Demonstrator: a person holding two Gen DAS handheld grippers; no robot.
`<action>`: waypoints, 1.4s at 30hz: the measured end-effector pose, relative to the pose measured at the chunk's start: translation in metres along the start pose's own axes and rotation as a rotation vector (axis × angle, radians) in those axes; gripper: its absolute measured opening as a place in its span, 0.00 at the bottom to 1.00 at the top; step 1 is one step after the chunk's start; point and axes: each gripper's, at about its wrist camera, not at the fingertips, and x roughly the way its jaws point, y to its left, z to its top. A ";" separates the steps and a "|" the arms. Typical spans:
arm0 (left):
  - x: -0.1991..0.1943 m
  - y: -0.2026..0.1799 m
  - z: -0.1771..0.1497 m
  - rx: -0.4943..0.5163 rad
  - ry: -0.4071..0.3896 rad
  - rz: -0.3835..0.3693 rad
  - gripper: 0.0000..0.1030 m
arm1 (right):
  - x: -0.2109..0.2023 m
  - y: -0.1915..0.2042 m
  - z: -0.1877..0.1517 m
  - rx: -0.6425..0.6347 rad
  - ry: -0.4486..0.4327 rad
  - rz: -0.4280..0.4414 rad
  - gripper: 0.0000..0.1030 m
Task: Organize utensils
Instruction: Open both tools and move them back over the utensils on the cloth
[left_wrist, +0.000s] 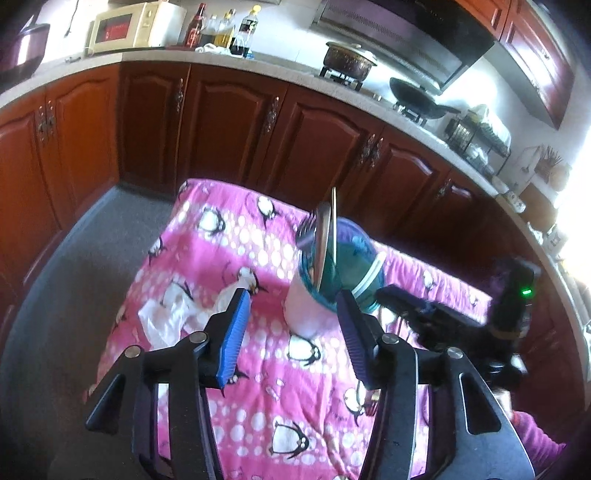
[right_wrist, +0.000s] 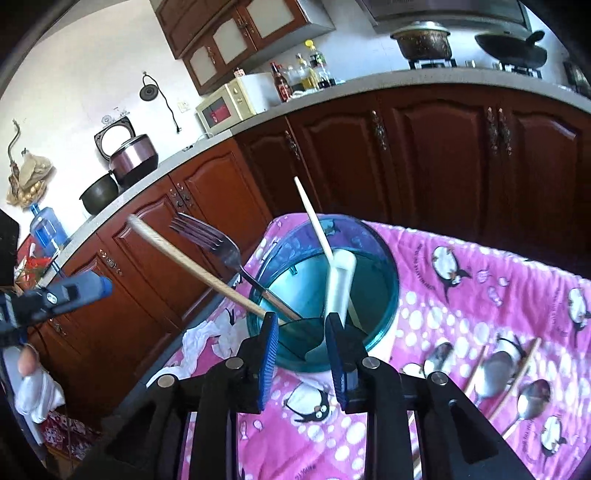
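Kitchen cabinets and a stove run behind a low surface draped in a pink penguin blanket (right_wrist: 480, 280), which carries the work; its nature beneath the cloth cannot be told.

Left to right in the right wrist view: a crumpled white cloth (right_wrist: 210, 339) lies at nine o'clock of the holder. The teal utensil holder (right_wrist: 376, 295) stands near the blanket's middle. It already contains a wooden-handled utensil (right_wrist: 192, 266), a fork (right_wrist: 218, 243) and a white utensil (right_wrist: 341, 284) with a thin stick (right_wrist: 312, 214) rising beside it. At four o'clock of the holder, several spoons (right_wrist: 491, 369) and loose chopsticks (right_wrist: 517, 373) lie flat on the blanket, not yet sorted.

The left hand-held gripper (left_wrist: 291, 314) has its jaws wide, nothing between them, the holder just ahead. The right hand-held gripper (right_wrist: 301, 325) has a narrow gap; the white utensil's lower end sits at or just behind that gap, and whether the pads touch it cannot be told.

Judgement: roughly half done. Four items are stowed; the spoons and chopsticks remain.
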 end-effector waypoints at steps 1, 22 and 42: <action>0.001 -0.002 -0.003 0.002 0.004 0.004 0.52 | -0.004 0.001 -0.001 0.003 -0.002 -0.001 0.28; 0.047 -0.084 -0.060 0.149 0.148 0.015 0.57 | -0.118 -0.024 -0.064 0.114 -0.012 -0.173 0.43; 0.087 -0.098 -0.090 0.139 0.270 -0.067 0.61 | -0.121 -0.083 -0.119 0.281 0.082 -0.251 0.43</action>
